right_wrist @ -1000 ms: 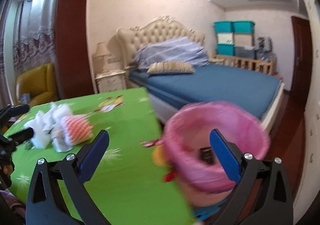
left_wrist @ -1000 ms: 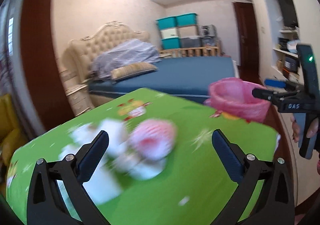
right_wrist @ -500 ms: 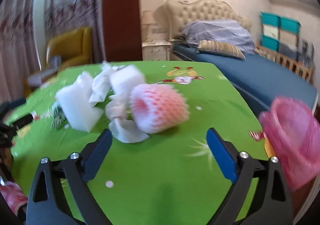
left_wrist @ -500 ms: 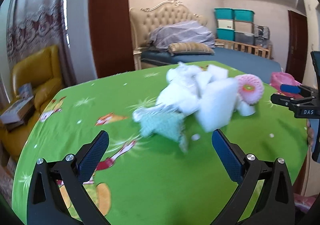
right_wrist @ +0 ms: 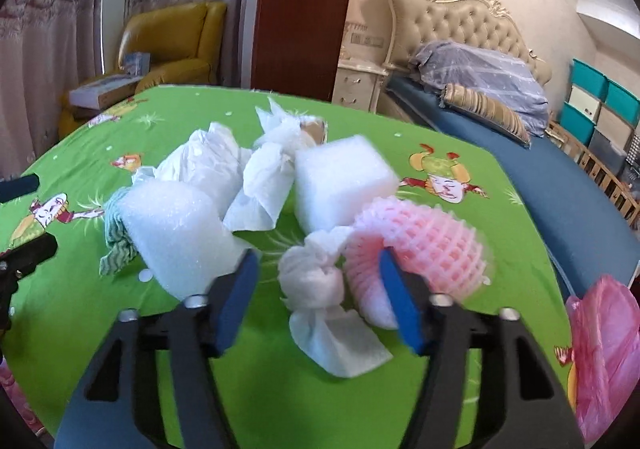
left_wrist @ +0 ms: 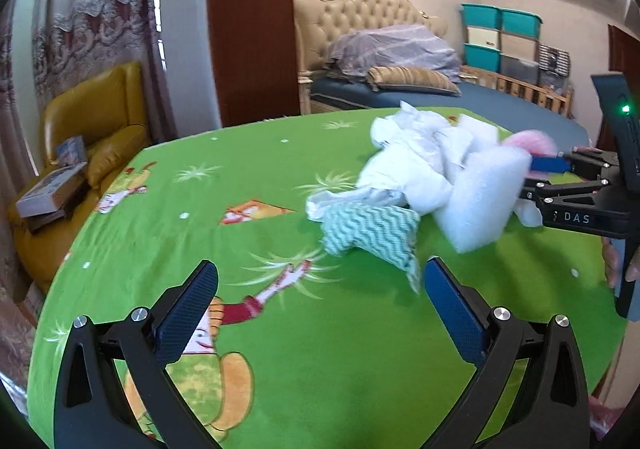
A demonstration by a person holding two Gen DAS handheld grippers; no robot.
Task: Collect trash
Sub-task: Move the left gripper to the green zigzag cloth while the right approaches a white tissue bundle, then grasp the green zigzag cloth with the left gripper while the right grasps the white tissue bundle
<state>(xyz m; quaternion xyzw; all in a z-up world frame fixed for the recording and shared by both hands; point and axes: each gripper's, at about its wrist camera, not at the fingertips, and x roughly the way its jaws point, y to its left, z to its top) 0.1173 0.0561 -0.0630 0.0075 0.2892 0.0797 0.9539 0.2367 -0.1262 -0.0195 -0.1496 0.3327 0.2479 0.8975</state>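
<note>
A trash pile lies on the green cartoon tablecloth (left_wrist: pixel 320 369): two white foam blocks (right_wrist: pixel 176 233) (right_wrist: pixel 340 181), crumpled white paper (right_wrist: pixel 208 161), a pink foam fruit net (right_wrist: pixel 424 241), a knotted white tissue (right_wrist: pixel 312 281) and a green-white zigzag cloth (left_wrist: pixel 372 229). My right gripper (right_wrist: pixel 318 257) is closing, with the knotted tissue between its fingers; the pads stand just clear of it. The same gripper (left_wrist: pixel 536 177) shows at the pile's right side in the left wrist view. My left gripper (left_wrist: pixel 320 269) is wide open and empty, just short of the zigzag cloth.
A pink bin bag (right_wrist: pixel 604 349) hangs at the table's right edge. A yellow armchair (left_wrist: pixel 96 121) with boxes stands left of the table. A bed (right_wrist: pixel 560 185), a nightstand (right_wrist: pixel 360 85) and stacked storage boxes (left_wrist: pixel 500 37) lie beyond it.
Both grippers swung left from the pink bin to the trash pile. The right gripper moved in over the knotted tissue and its jaws narrowed a lot. The left jaws stayed wide.
</note>
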